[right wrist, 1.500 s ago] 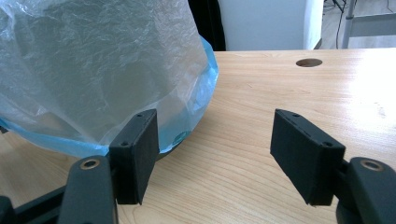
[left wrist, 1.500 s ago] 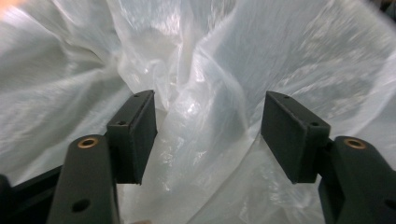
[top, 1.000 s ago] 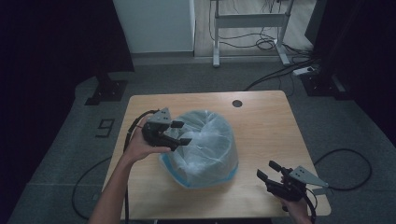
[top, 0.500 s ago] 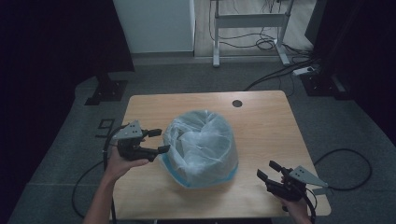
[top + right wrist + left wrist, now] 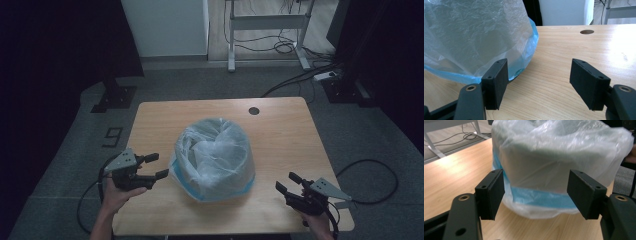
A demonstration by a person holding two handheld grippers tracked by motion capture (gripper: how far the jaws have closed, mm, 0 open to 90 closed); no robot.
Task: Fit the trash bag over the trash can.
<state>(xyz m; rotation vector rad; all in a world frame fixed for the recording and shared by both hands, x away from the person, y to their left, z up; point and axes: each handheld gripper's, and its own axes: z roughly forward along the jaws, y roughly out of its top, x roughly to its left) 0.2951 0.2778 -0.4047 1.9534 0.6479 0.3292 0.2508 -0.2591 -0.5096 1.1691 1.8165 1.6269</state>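
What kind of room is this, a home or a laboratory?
Probably a lab or workshop, not a home: a bare wooden table with a cable hole, cables on the floor, and a metal desk frame.

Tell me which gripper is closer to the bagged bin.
The left gripper: its jaws nearly reach the plastic-covered bin. The right gripper sits farther off near the table's corner.

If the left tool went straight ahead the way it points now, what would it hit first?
Most likely the plastic bag over the bin: it sits dead ahead between the open jaws of the left tool, with bare table in front. How near it is, I cannot judge.
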